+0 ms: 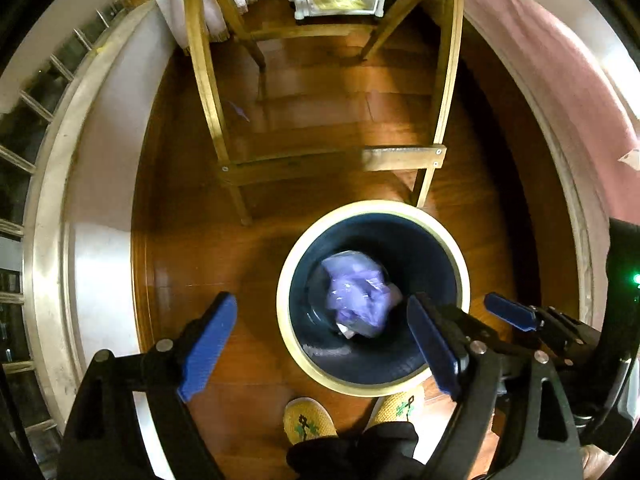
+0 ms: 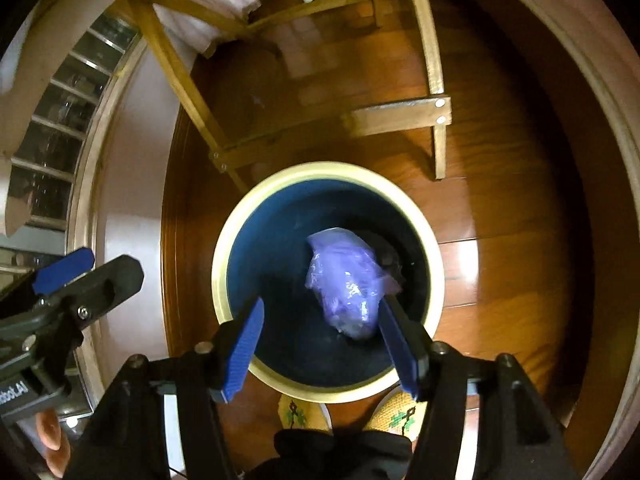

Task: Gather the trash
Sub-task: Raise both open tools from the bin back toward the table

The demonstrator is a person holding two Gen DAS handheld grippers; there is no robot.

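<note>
Crinkly purple plastic bag [image 1: 358,294] lies loose at the bottom of a round bin [image 1: 460,256], dark blue inside, cream rim, on glossy wood floor [image 1: 320,92]. Left tongs [image 1: 320,344] and right tongs [image 2: 320,344] point steeply down over the bin, blue ribbed pads apart, gripping nothing. Wooden frame [image 1: 400,158] at 12 o'clock; knitted yellow slippers [image 1: 308,418] at 6.

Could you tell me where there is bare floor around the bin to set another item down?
Bare wooden floor lies left of the bin, bordered by the white wall base, and right of the bin in the right wrist view. It is crowded behind, at the wooden stand's legs, and in front, by the slippers.
</note>
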